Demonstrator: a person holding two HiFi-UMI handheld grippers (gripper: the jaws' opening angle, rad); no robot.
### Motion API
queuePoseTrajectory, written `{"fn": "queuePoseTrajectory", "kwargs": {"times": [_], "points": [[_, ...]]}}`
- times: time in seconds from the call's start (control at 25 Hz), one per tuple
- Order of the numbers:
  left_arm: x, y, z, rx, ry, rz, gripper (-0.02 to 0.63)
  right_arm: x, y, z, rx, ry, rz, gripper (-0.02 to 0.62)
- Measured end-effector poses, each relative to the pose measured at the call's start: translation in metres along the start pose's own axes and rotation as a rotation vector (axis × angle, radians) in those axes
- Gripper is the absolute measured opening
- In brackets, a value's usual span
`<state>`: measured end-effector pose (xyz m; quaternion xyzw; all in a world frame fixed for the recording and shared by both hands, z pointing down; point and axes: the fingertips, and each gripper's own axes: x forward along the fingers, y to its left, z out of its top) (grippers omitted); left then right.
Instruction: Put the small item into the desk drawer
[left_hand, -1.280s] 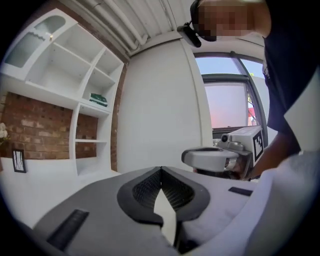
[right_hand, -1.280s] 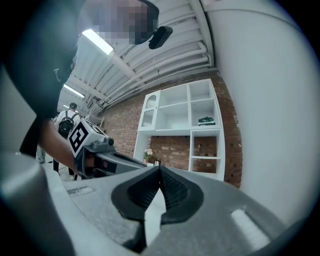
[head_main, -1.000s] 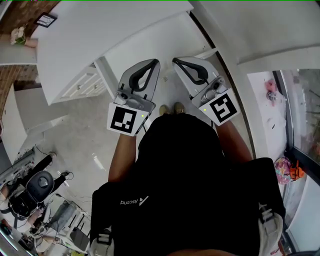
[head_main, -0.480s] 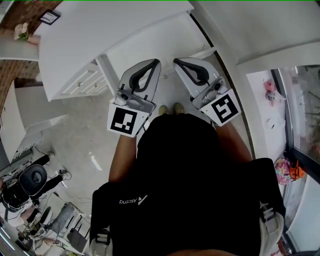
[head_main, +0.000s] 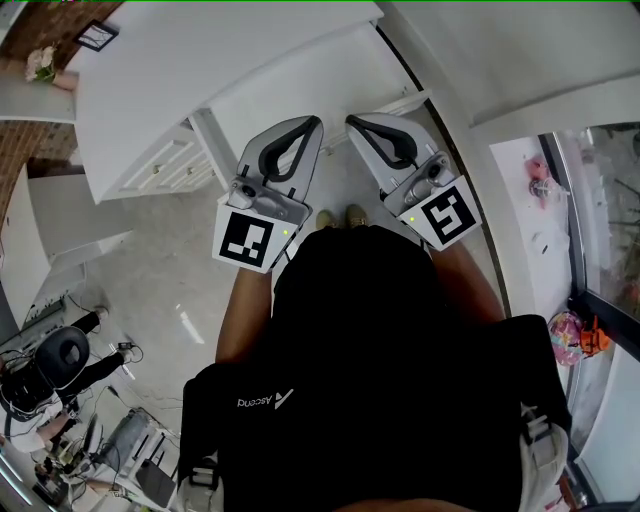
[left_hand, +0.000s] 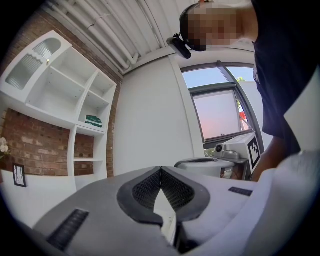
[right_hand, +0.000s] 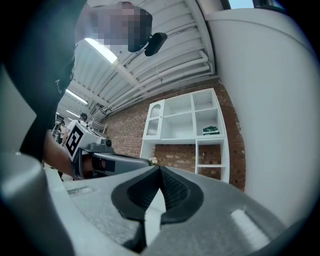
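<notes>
**Entry: standing figure with two hand-held grippers, before a desk**

1. Person in a black short-sleeved top (head_main: 370, 370), tan shoes (head_main: 340, 216) on a pale mottled floor (head_main: 170, 260). Both forearms are raised and both tools point to 12 o'clock.
2. Left gripper (head_main: 314, 124), grey shell, black ribbed pads, marker cube at the rear. Jaws clenched tip to tip, with nothing between them.
3. Right gripper (head_main: 350, 121), same make, just beside the first at its 3 o'clock. Jaws likewise pressed together at the tips, and empty.
4. Broad white desk top (head_main: 200, 60), at 12 o'clock beyond both tips.
5. White desk drawer unit with small knobs (head_main: 165, 165), under the desk, at 9 to 10 o'clock of the left gripper and apart from it.
6. Small item: cannot be made out in any view, and neither pair of jaws carries it.
7. Small black-framed picture (head_main: 97, 37) and pale flowers (head_main: 40, 65), at 10 o'clock on the far edge.
8. White open shelving (right_hand: 185, 120) on a red brick wall (right_hand: 125, 135). A flat green object (right_hand: 210, 130) lies in a right-hand compartment.
9. Large window with a dark frame (left_hand: 220, 110), at 2 o'clock in the left gripper view
</notes>
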<state>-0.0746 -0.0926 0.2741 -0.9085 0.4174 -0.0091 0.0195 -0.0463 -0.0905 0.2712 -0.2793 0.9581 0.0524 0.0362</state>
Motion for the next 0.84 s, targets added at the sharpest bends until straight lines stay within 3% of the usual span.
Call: {"fn": "queuePoseTrajectory", "kwargs": {"times": [0.84], "points": [[-0.001, -0.002, 0.006, -0.02, -0.024, -0.006, -0.002, 0.0, 0.001, 0.002, 0.002, -0.007, -0.014, 0.0]]}}
